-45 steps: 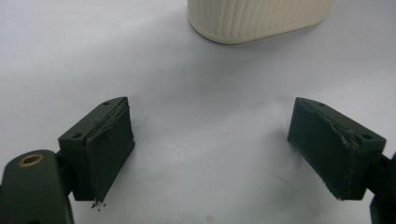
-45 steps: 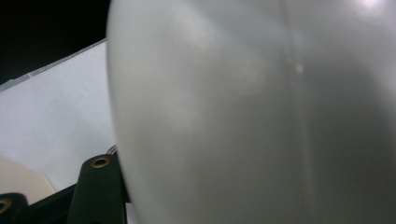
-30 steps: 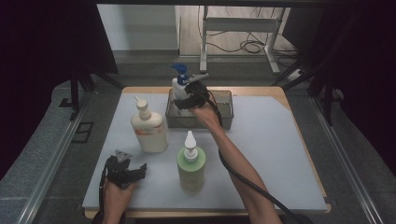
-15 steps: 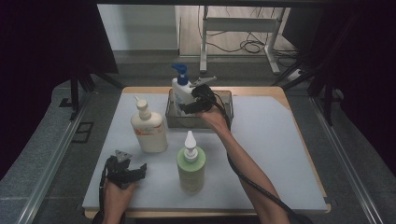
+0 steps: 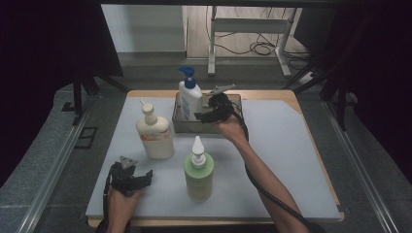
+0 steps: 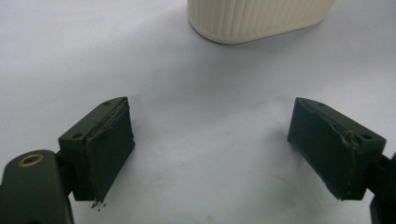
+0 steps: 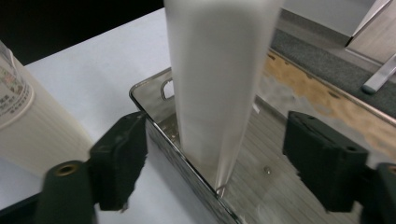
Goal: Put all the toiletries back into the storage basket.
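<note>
From the high view, the table [image 5: 291,160] carries a white pump bottle [image 5: 190,99] with a blue pump head, standing upright in the left end of a metal tray [image 5: 180,124] near the far edge. The right gripper [image 5: 203,116] reaches in from the right, just beside the bottle's lower body. A cream bottle [image 5: 154,133] stands to the left of the tray, and a green bottle [image 5: 198,170] with a white nozzle stands nearer the person. The left gripper [image 5: 145,175] rests low at the near left corner, well apart from the tray.

The left gripper view adds what the high view cannot resolve: the left gripper [image 6: 210,154] stands wide open over bare white table, nothing between its pads, with the ribbed base of the cream bottle [image 6: 257,18] just ahead.

The right gripper view shows the white pump bottle [image 7: 219,84] close up, a smooth, pale, slightly blurred body standing on the tray's brushed floor against the tray's rim [image 7: 154,93]. The right gripper [image 7: 215,158] has the bottle between its pads; its jaws have just been closing, yet gaps remain on both sides, so it is open and not gripping. The cream bottle [image 7: 28,126] shows at left.
</note>
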Motion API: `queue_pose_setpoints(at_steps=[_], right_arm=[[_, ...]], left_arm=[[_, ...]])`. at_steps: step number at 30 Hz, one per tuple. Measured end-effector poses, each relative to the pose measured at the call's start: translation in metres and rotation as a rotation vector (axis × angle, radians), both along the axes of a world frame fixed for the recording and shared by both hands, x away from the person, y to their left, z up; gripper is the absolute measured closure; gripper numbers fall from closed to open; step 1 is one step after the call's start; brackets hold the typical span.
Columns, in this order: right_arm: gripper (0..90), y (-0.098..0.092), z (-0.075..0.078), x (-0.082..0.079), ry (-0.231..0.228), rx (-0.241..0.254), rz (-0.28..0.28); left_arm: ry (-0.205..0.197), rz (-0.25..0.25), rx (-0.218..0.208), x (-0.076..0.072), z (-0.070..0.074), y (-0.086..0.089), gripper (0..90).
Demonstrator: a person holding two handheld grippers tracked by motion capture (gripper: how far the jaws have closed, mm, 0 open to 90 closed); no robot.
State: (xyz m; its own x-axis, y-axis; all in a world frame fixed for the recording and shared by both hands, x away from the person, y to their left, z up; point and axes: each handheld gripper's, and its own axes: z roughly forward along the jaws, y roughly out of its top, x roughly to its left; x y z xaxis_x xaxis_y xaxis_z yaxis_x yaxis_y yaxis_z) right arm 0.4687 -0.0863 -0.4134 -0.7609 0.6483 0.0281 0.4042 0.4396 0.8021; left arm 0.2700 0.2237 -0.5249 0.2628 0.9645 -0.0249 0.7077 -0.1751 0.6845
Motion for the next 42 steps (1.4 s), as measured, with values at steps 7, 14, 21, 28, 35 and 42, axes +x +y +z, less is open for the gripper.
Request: queue_pose_setpoints(at_steps=[7, 14, 21, 28, 35, 42], right_arm=[[38.8, -0.017, -0.005, 0.001, 0.032, -0.008, -0.025], [62.4, -0.023, -0.012, 0.008, 0.046, -0.028, -0.058], [82.3, -0.019, -0.023, 0.016, 0.068, -0.037, -0.088], [90.0, -0.01, -0.035, 0.025, 0.092, -0.035, -0.108], [90.0, 0.002, -0.042, 0.031, 0.115, -0.056, -0.11], [89.9, 0.004, -0.048, 0.034, 0.142, -0.058, -0.11]], left_arm=[[-0.001, 0.0, 0.0, 0.0, 0.0, 0.0, 13.7], [-0.001, 0.001, -0.001, 0.0, 0.0, 0.0, 13.7], [0.001, 0.0, 0.001, 0.0, 0.0, 0.0, 13.7], [0.001, 0.0, 0.001, 0.0, 0.0, 0.0, 13.7], [0.001, 0.0, 0.001, 0.0, 0.0, 0.0, 13.7], [0.001, 0.0, 0.0, 0.0, 0.0, 0.0, 13.7]])
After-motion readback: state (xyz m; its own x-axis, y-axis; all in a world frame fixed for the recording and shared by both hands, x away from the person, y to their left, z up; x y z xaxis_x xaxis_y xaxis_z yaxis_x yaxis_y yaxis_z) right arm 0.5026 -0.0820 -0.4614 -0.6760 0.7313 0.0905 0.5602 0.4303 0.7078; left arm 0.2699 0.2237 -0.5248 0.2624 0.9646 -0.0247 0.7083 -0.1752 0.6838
